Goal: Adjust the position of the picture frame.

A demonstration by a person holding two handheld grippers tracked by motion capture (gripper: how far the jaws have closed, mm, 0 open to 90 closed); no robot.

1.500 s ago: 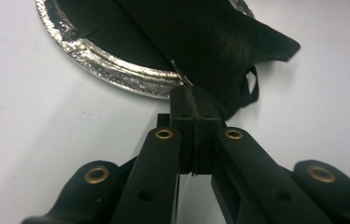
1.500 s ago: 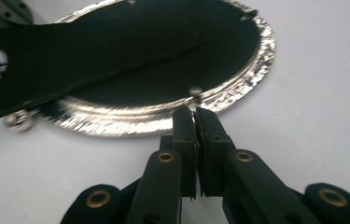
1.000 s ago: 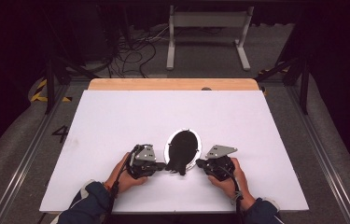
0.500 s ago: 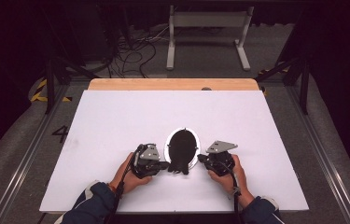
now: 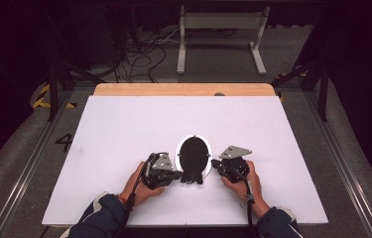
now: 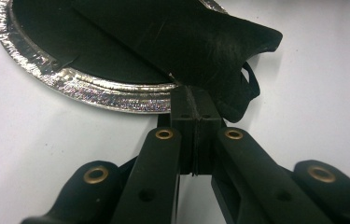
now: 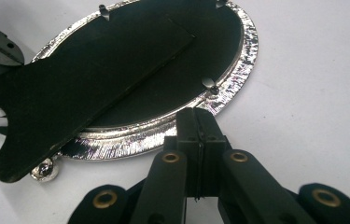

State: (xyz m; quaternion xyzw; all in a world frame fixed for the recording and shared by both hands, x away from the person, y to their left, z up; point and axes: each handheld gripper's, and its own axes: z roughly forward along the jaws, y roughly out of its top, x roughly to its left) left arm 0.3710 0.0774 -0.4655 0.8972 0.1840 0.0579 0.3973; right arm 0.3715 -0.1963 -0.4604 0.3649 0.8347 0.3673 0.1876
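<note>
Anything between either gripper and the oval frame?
Nothing visible. The left gripper, jaws shut, meets the silver-rimmed oval frame at its near rim under the black stand flap. The right gripper, also shut, sits at the rim's other side.

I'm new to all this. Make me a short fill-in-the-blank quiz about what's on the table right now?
1. The oval picture frame lies with its black back facing ____.
2. Its rim is coloured ____.
3. The jaws of both the left tool and the right tool are ____.
4. The black stand flap is hinged to the frame's ____.

Missing words: up; silver; shut; back
</note>
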